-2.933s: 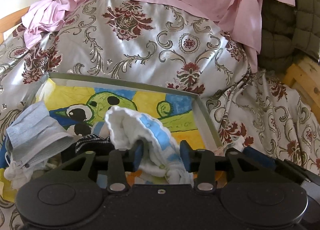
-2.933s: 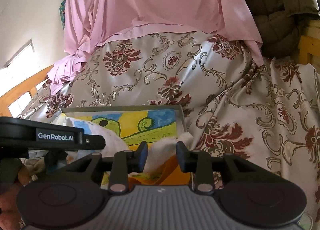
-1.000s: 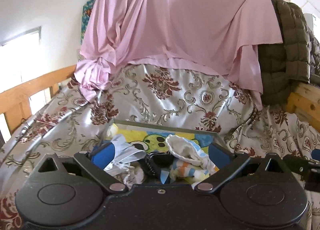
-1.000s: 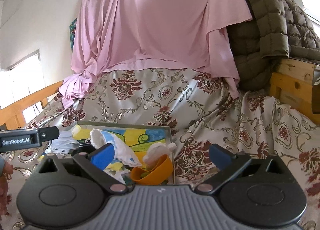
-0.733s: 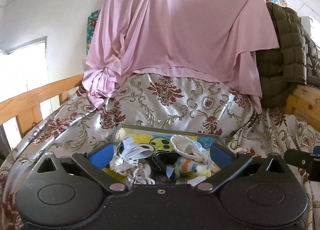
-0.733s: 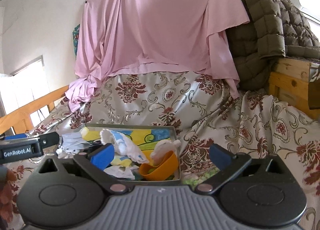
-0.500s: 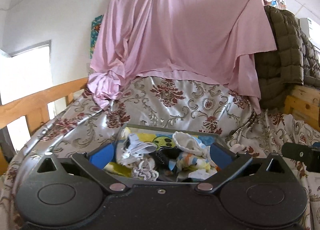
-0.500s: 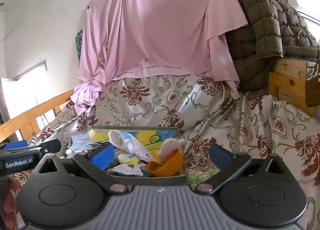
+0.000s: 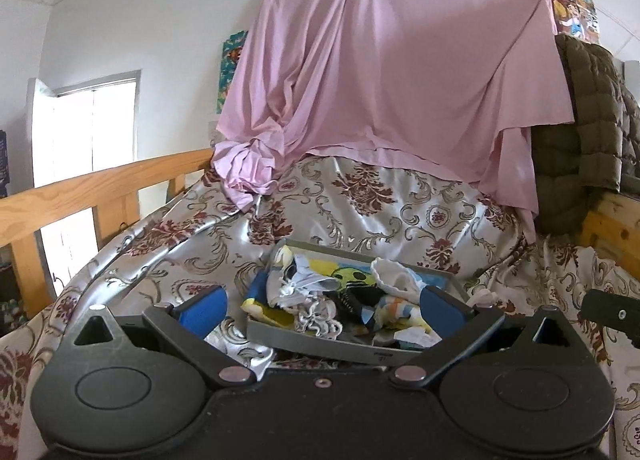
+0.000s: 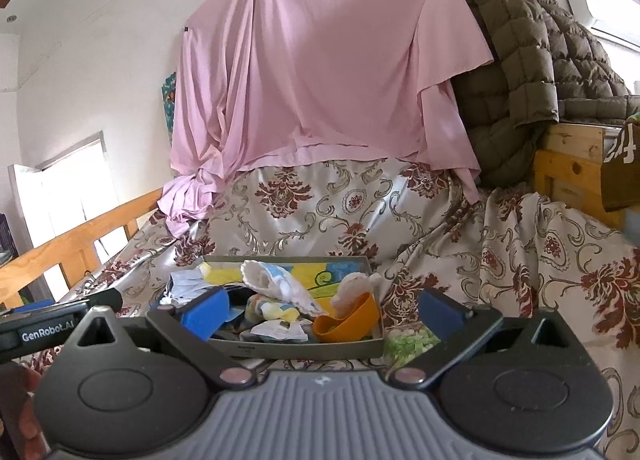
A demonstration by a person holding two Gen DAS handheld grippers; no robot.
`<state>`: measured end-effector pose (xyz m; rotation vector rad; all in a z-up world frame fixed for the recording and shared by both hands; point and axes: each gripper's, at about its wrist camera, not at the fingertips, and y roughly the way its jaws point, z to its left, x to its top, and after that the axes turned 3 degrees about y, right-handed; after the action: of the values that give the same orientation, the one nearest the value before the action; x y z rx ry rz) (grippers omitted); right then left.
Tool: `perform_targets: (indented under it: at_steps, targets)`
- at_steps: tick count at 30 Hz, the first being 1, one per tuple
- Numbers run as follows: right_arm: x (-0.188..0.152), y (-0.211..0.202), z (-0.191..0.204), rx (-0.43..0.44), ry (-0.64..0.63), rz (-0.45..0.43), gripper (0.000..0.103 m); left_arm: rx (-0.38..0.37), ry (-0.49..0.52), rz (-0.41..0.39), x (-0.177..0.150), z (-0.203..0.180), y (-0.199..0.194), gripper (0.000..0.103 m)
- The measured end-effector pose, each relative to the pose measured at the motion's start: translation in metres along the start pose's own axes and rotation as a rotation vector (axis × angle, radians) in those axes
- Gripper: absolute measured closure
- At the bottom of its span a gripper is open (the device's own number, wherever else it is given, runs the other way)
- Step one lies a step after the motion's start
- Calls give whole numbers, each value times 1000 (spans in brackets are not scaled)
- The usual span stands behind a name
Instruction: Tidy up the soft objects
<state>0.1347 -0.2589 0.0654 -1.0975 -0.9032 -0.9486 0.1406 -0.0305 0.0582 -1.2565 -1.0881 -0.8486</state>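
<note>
Both claws hang back from the tray (image 9: 320, 348) with nothing in them, so this reads as a pause between picks: either the sorting is done or the next piece is being chosen.

The left claw (image 9: 320, 304) has its blue pads spread wide, straddling the tray's near left part. Just beyond it lie a crumpled mask (image 9: 304, 284) and a frilly scrunchie (image 9: 318, 322), then a dark item too tangled to name, then a white sock (image 9: 396, 278) with blue trim standing up toward the right.

The right claw (image 10: 322, 310) is likewise wide apart and empty. Between its pads sit the same sock (image 10: 276, 284), some paper tags (image 10: 278, 330) and an orange cup (image 10: 348, 322) with a pale cloth (image 10: 352, 292) poking out of it at the tray's right end. A green textured thing (image 10: 408, 342), possibly a cloth, lies on the bed just outside the tray's right corner.

If anything is left to tidy, that green piece looks the likeliest: the right claw would need to drop low, close on a fold, and lift it over the tray wall without catching the cup.

The tray rests on a bed under a shiny floral cover (image 9: 400, 212) that is rumpled and sloping, so it may shift if pushed. A wooden rail (image 9: 100, 188) runs along the left with a bright window (image 9: 84, 132) behind it. A pink sheet (image 10: 320, 60) hangs on the back wall, and a quilted olive jacket (image 10: 532, 60) drapes over a wooden frame on the right.
</note>
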Motion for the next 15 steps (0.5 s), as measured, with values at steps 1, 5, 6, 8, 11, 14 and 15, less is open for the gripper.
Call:
perform_targets:
  at_steps: [1, 5, 6, 8, 11, 14, 15]
  targets:
    - [-1, -2, 0, -1, 4, -1, 0, 5, -1, 4, -1, 1, -2, 1]
    - [-7, -8, 0, -1, 20, 6, 0, 21, -8, 12, -4, 4, -11, 1]
    - [-8, -9, 0, -2, 21, 6, 0, 22, -8, 13, -5, 5, -13, 1]
    - [-11, -12, 1, -7, 22, 5, 0, 29, -11, 8, -7, 6, -17, 1]
    - [-15, -17, 2, -15, 25, 1, 0, 42, -12, 1, -10, 9, -22, 1]
    - [-21, -23, 4, -28, 17, -13, 0, 46, -17, 4, -15, 12, -26, 1]
    - [-24, -25, 5, -30, 13, -15, 0, 49, -16, 7, -16, 13, -26, 1]
